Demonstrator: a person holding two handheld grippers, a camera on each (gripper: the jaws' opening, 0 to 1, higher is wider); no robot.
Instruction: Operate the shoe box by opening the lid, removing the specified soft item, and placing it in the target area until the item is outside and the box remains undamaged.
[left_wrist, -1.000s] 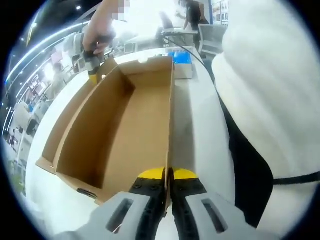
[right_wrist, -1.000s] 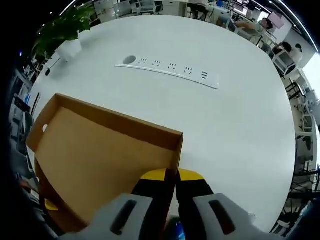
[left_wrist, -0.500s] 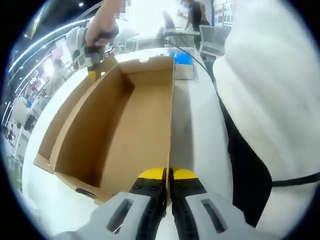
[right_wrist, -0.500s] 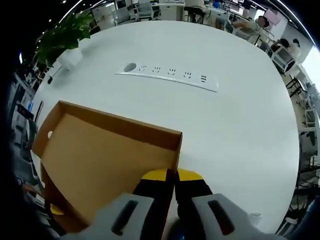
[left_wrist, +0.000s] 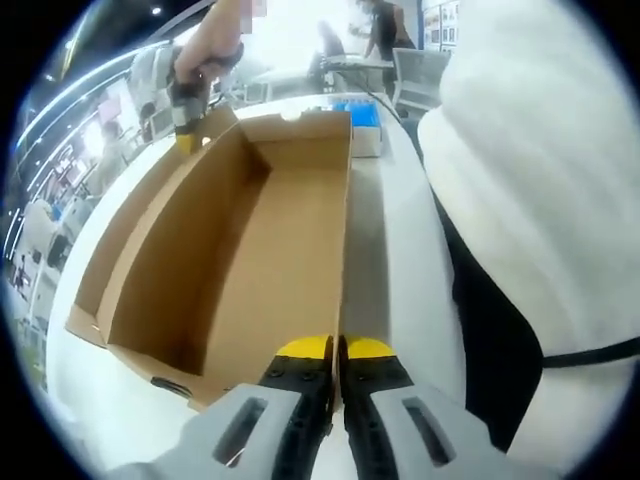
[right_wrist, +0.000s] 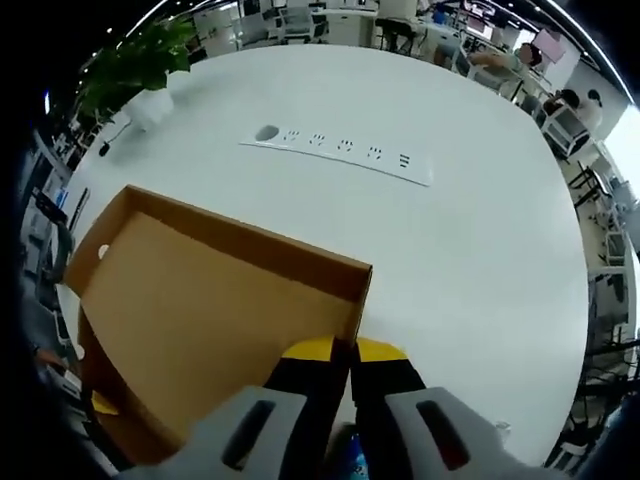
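Note:
A brown cardboard shoe-box part (left_wrist: 240, 250) lies open in the left gripper view, and its inside looks bare. My left gripper (left_wrist: 337, 350) is shut on the near end of its right side wall. At the far left corner a hand holds my right gripper (left_wrist: 186, 120) against the cardboard. In the right gripper view the same cardboard (right_wrist: 190, 300) spreads out to the left, with my right gripper (right_wrist: 350, 350) shut on its wall beside a corner. A yellow jaw tip (right_wrist: 100, 405) peeks at the lower left edge of the cardboard.
The white round table (right_wrist: 470, 250) carries a white power strip (right_wrist: 340, 155) and a potted plant (right_wrist: 140, 70) at its far edge. A blue and white item (left_wrist: 362, 120) stands past the cardboard. A person's white garment (left_wrist: 540, 180) is close on the right.
Both grippers keep their hold on the cardboard. The views have shifted a little, and the cardboard has swayed slightly with the hands.

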